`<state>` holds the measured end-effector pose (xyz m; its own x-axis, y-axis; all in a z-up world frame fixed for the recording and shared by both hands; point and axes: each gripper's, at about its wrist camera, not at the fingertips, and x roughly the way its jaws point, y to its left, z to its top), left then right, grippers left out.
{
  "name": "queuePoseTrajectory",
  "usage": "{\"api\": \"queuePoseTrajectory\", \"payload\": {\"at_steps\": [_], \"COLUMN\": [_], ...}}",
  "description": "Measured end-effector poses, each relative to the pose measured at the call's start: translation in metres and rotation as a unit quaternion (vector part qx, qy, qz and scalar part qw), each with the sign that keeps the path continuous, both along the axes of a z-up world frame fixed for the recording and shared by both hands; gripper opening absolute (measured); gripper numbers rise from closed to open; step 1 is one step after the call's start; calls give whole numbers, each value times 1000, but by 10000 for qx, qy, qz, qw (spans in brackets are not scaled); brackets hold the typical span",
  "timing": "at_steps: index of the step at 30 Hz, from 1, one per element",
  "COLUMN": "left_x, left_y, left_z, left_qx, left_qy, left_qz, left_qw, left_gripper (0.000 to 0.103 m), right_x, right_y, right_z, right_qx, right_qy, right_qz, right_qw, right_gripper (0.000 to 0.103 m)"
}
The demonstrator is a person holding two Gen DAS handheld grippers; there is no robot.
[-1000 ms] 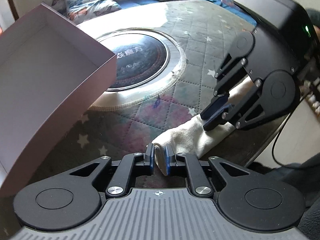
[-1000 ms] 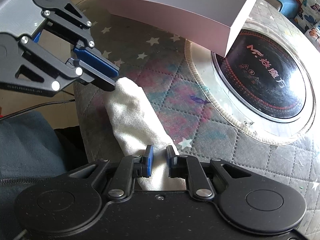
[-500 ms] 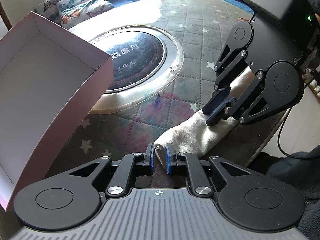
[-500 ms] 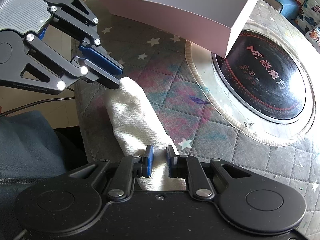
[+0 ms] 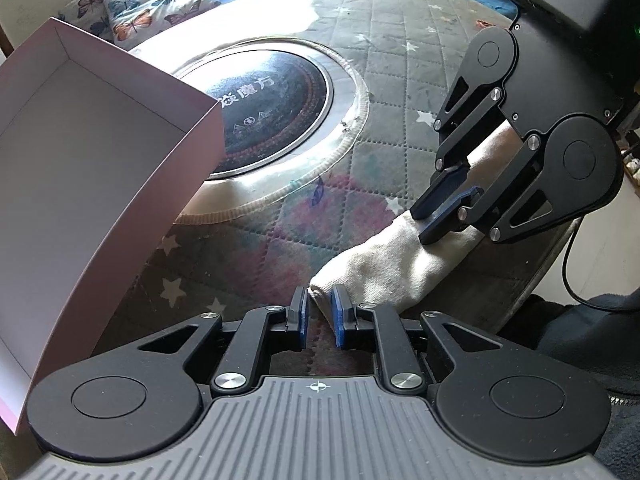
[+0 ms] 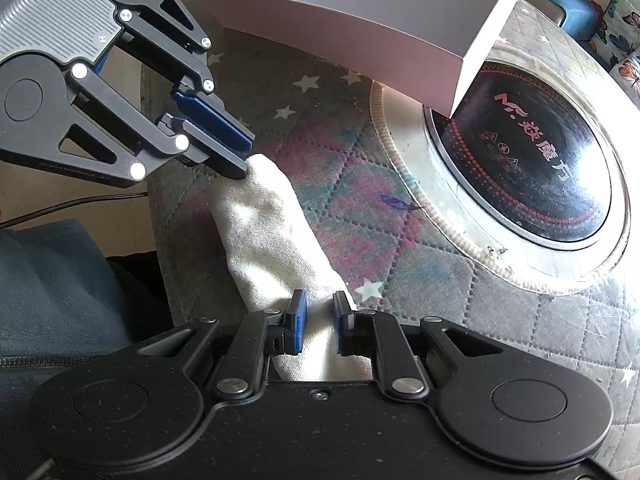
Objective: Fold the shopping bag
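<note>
A: what's the surface?

B: quilted star-print mat [image 6: 348, 184] w/ a clear cover, round black cooktop [image 6: 532, 152] set in, reads "Mr." + Chinese chars. Pink box [image 5: 84, 184] beside it, butterfly cushions [image 5: 140, 12] at the back.

A: and the bag?

B: cloth bag [image 6: 272, 248] rolled up at the table edge. Right gripper [image 6: 318, 322] clenched on one end, left gripper [image 5: 319, 312] loosened, tip of the bag between its pads [image 5: 339, 316].

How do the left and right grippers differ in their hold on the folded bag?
The left gripper sits at one end of the folded bag, only the tip between its loose jaws. The right gripper takes the other end deeper, cloth filling its clamped jaws. Both angle down onto it.
</note>
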<state>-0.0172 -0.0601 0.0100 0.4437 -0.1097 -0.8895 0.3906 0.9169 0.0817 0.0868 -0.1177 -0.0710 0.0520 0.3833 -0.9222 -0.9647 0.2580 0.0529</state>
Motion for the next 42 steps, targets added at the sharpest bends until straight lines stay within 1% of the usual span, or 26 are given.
{"api": "queuePoseTrajectory", "payload": {"at_steps": [3,11,14,21,24,26,30,33,42], "left_x": [1,7,8,11,12,13,15,16,13], "left_y": [0,4,3,5,7,9,12,14,8], "left_z": [-1,-5,-5,-7,-7,-7,-8,-9,-3], "left_qx": [10,-121,-91,-165,-185,-204,-247,-249,-50], "left_qy": [30,219,240,275,284,298,320,308,224], "left_qz": [-29,-25,-69,-26,-8,17,56,57,-25], "left_qw": [10000,9997,9996,9995,9994,9993,9992,9992,9997], "left_gripper": [15,15,15,16,19,23,26,26,25], "right_x": [0,1,1,1,1,1,1,3,3], "right_y": [0,1,2,3,4,4,4,4,3], "right_z": [0,0,-1,-1,-1,-1,-1,-1,0], "right_qx": [-14,-34,-47,-49,-49,-48,-41,-39,12], "right_qy": [0,-23,-17,-1,0,-7,3,0,-22], "right_qz": [18,50,67,68,72,77,81,87,3], "right_qw": [10000,10000,10000,10000,10000,10000,10000,10000,10000], "right_gripper": [16,16,16,16,16,16,16,16,16]}}
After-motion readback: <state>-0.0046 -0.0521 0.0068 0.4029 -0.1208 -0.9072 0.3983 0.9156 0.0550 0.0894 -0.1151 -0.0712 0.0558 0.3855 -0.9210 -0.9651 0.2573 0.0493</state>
